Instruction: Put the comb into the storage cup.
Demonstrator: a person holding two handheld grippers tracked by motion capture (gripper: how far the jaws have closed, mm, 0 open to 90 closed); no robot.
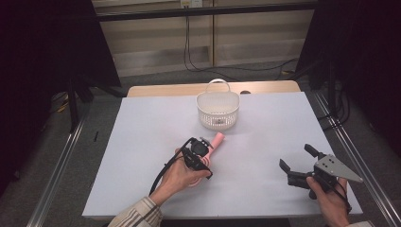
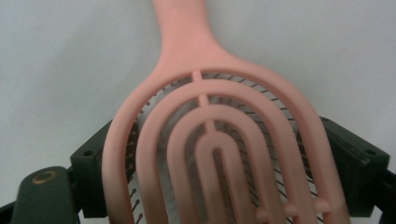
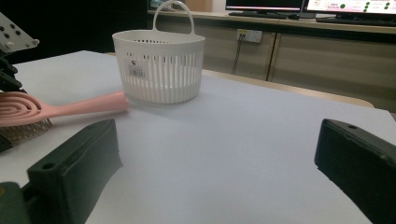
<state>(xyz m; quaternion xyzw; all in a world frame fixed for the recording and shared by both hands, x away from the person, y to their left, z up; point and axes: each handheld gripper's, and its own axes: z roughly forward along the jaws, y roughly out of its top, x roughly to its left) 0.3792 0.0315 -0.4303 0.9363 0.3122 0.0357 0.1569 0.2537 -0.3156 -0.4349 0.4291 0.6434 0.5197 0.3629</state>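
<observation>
left claw (image 1: 204, 144) spread, jaws flanking pink brush (image 2: 219, 154) head on tabletop (image 1: 142, 142) | right claw (image 1: 297, 163) spread, idle | basket (image 1: 217, 109) just beyond brush handle | pinch squarely across head rim, lift level

A table (image 1: 142, 142) under a pale, smooth cover bears the things, its wooden edge bare along the far side. A white slatted basket (image 1: 217, 111) with a handle stands near the far middle. Just before it a pink hairbrush (image 1: 216, 141) appears to lie on the cover, handle toward the basket.
</observation>
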